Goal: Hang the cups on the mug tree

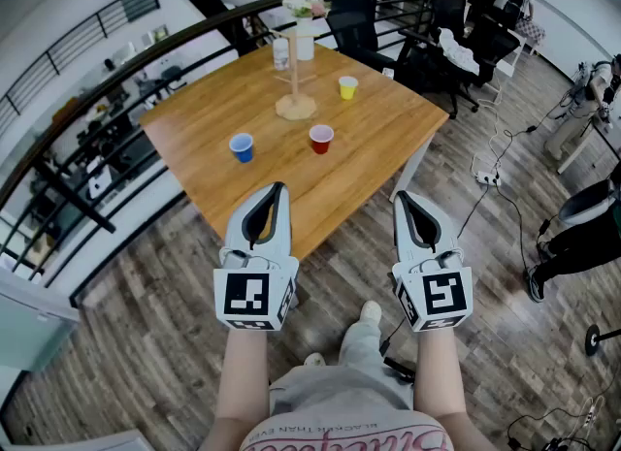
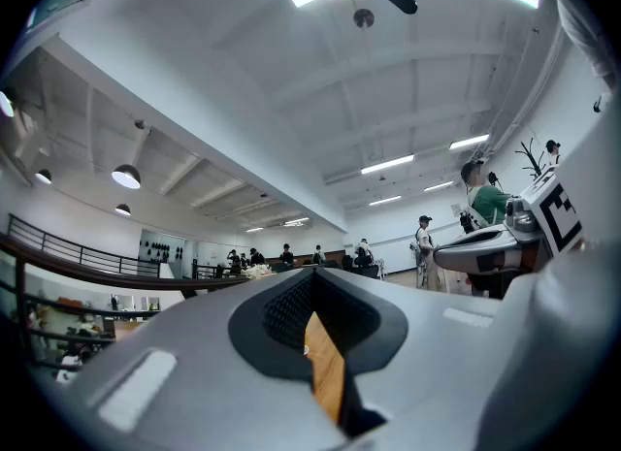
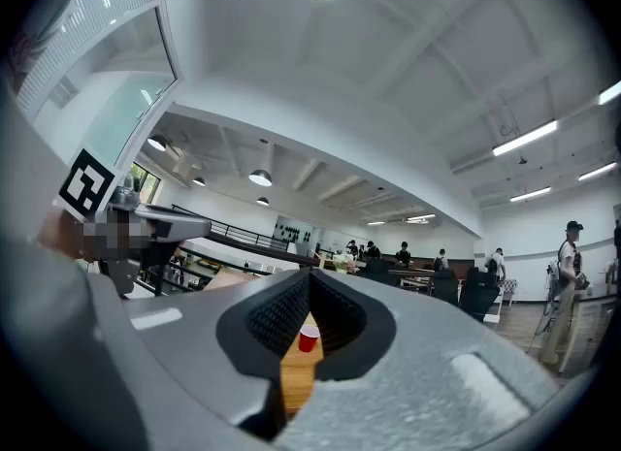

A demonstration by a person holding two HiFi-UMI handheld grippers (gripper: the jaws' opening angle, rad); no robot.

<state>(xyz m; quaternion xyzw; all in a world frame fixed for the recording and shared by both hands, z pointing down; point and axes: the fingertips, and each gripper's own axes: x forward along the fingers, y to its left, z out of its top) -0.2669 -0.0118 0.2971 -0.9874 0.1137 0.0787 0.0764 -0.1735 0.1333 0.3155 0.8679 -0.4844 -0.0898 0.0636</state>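
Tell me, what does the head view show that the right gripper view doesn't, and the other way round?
Only the head view shows the blue cup, the yellow cup and the person's shoe on the floor below.

Only the right gripper view shows the white ceiling and a standing person in a cap far off at the right.

Both show the red cup, the wooden table it stands on, and the left gripper.
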